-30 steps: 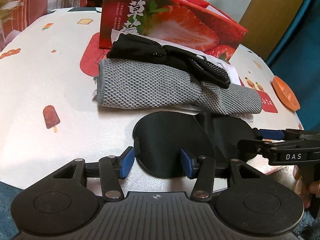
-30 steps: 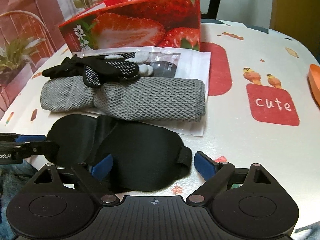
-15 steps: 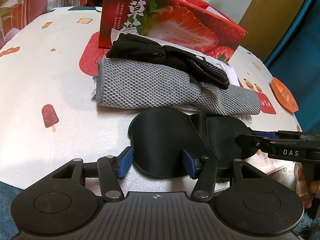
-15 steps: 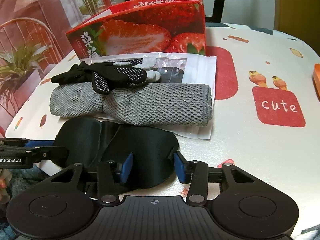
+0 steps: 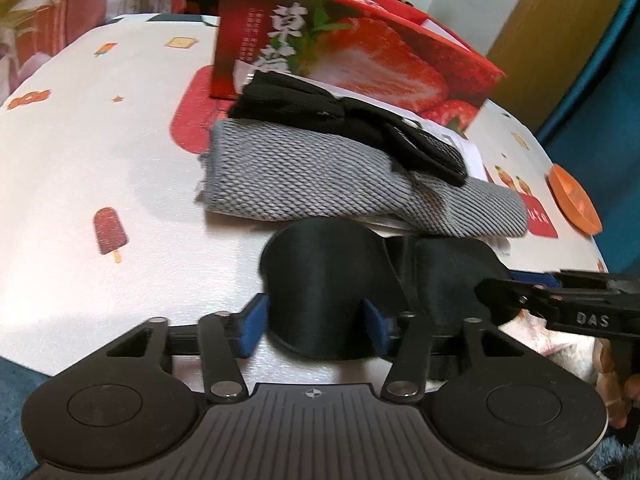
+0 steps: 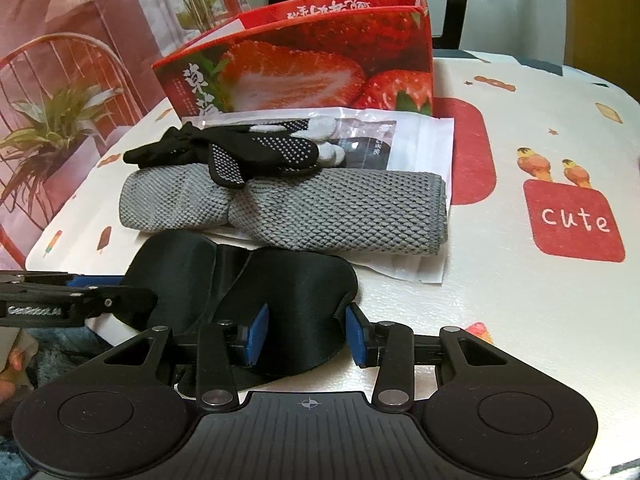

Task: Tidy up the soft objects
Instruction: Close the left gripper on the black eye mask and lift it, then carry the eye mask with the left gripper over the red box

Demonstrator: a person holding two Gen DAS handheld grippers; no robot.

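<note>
In the left wrist view, the left gripper has its blue fingers closed against one lobe of the black eye mask, which lies at the near edge of the counter just before the grey cloth. In the right wrist view, the right gripper pinches the mask's other lobe, black gloves lying on the cloth before the strawberry box.

I see a white desk printed with popsicles, red patches and a "cute" label. An orange dish sits near its right edge. Beyond the far edge stand a red chair, a green plant and a black stand.
</note>
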